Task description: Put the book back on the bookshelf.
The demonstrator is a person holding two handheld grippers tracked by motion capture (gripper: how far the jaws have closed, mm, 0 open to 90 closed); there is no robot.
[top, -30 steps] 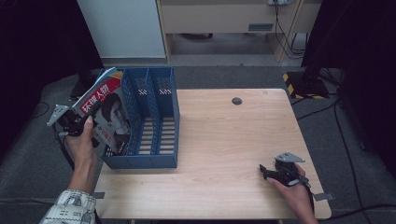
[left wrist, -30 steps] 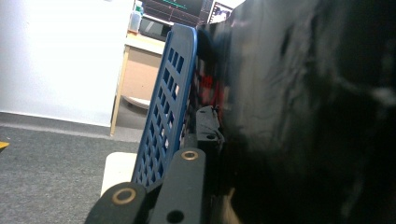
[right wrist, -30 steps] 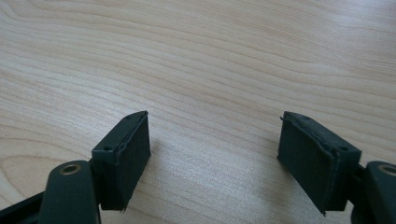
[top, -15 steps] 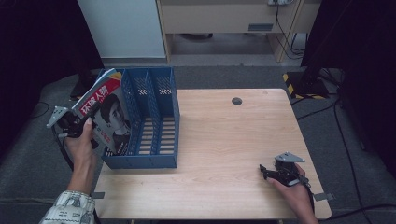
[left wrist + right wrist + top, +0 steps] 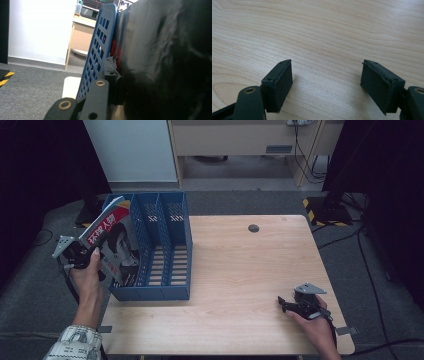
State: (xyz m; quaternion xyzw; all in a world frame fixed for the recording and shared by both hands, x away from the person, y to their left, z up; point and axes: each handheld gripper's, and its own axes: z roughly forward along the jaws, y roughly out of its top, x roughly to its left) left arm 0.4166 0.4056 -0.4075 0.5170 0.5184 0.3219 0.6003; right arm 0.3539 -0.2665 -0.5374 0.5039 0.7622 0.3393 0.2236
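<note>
I count one magazine (image 5: 114, 242), one blue file rack (image 5: 165, 251) with three slots, one wooden table (image 5: 240, 285) and two grippers, and I take the rack as my landmark. From the high view my left gripper (image 5: 82, 255) sits just off the rack's left wall with its jaws clamped on the magazine, which stands tilted at the rack's leftmost slot, long axis running from the rack's near end up toward its far end, cover facing left. My left gripper view adds the perforated blue wall touching the dark cover, while my right gripper view shows my right gripper (image 5: 327, 82) wide open, holding nothing, low over bare wood well right of the rack.
</note>
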